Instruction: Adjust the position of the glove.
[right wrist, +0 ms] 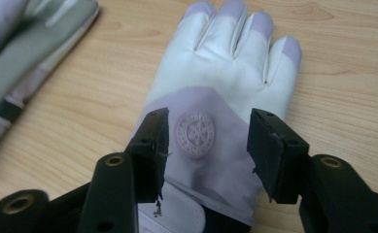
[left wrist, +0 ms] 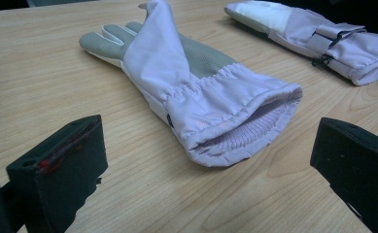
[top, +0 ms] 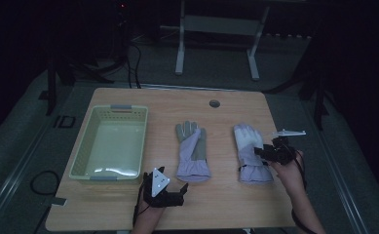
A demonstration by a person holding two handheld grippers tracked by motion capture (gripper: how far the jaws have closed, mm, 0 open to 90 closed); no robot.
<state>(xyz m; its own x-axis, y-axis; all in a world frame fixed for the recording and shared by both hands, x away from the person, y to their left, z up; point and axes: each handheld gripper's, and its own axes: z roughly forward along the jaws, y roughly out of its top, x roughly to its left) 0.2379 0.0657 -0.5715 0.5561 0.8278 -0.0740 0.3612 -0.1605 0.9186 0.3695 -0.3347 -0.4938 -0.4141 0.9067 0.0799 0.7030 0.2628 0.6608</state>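
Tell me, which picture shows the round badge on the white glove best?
The right gripper view: the badge sits close up between the open right tool pads, its snowflake pattern plain. In the high view that glove is too small to show the badge. The left gripper view shows the glove side-on, far off, badge unseen.

High view dim and murky; both gripper views bright, slightly soft

Light wooden table [top: 128, 204] with pale green basket [top: 110, 142], left glove [top: 193, 151], right glove [top: 249, 152].
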